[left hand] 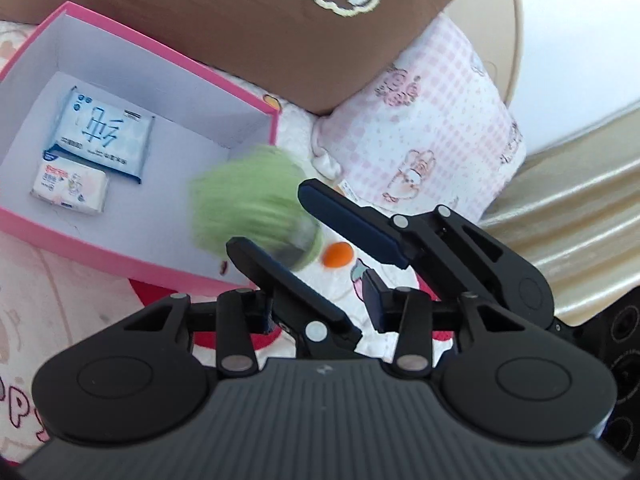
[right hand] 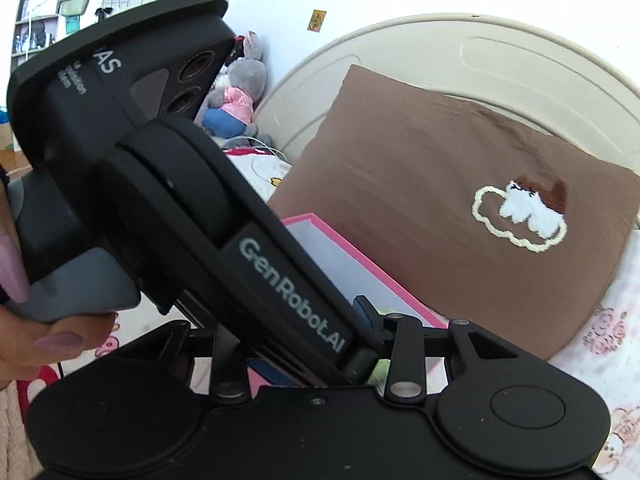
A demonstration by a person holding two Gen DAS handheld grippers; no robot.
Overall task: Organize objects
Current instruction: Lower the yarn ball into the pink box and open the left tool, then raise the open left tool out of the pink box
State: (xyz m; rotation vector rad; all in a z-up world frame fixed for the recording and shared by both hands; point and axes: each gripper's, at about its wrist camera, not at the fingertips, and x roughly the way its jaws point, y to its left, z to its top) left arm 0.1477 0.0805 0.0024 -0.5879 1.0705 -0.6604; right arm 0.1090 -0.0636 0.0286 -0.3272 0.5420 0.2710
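Moving slowly, the green fluffy thing (left hand: pixel 248 196), which seems to be clamped in the right claw (left hand: pixel 264 218) over the pink box's (left hand: pixel 120 256) near corner, should be carried well inside before being dropped, while the left claw's (left hand: pixel 320 300) grip cannot be told.

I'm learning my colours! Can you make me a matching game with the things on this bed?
Things:
1. big tissue pack
2. fluffy thing
3. cloud pillow
4. box rim

Colours:
A. brown
B. pink
C. green
D. blue and white

Pairs: 1-D, 2-C, 3-A, 4-B
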